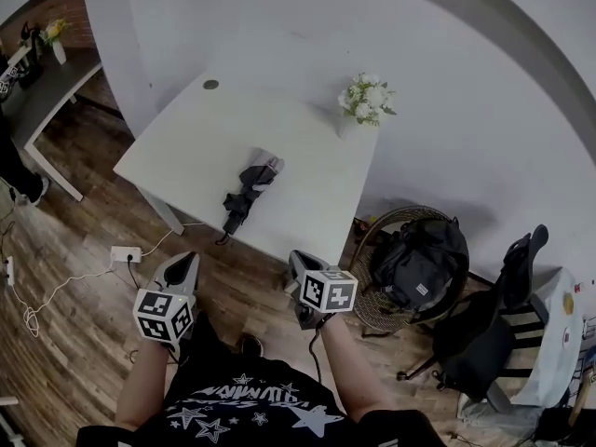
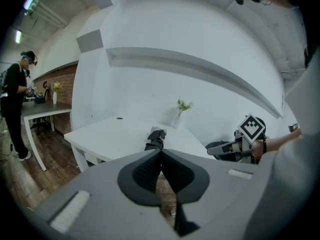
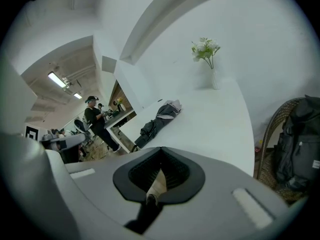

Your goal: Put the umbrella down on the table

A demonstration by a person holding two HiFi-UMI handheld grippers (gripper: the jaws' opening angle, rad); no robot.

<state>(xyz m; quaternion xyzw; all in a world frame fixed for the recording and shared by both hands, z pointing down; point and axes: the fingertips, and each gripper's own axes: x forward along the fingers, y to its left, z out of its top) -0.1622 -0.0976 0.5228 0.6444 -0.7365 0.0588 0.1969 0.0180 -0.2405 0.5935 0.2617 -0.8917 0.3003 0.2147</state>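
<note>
in the head view, at the far left around 10 o'clock, another tabletop (image 1: pixel 45 96) stands on the wooden floor (image 1: pixel 84 277), and a white power strip (image 1: pixel 124 253) with its cord lies on the boards at 9 o'clock. in the left gripper view a person (image 2: pixel 14 109) in dark clothes stands beside that other tabletop.

the left hand-held gripper (image 1: pixel 180 266) hangs over the floor at about 7 o'clock, short of the white tabletop (image 1: pixel 186 142). its own view shows the jaws clenched tip to tip with nothing between them.

the umbrella (image 1: pixel 250 189) is folded, dark with a paler patch at its far end. it lies flat on the white tabletop near the near edge, at 12 o'clock from both hand-held grippers and well apart from them. its long axis runs from 7 o'clock to 1 o'clock, with the handle end towards the near edge.

the right hand-held gripper (image 1: pixel 303 268) is at about 6 o'clock, over the floor just beside the tabletop's near corner. its jaws are also clenched and empty.

a vase of white flowers (image 1: pixel 365 101) stands on the tabletop at 2 o'clock from the umbrella, near the wall. further right, at 3 o'clock from the right hand-held gripper, a black backpack (image 1: pixel 419 259) sits in a wicker chair (image 1: pixel 371 310). a black office chair (image 1: pixel 498 319) stands at 4 o'clock.
</note>
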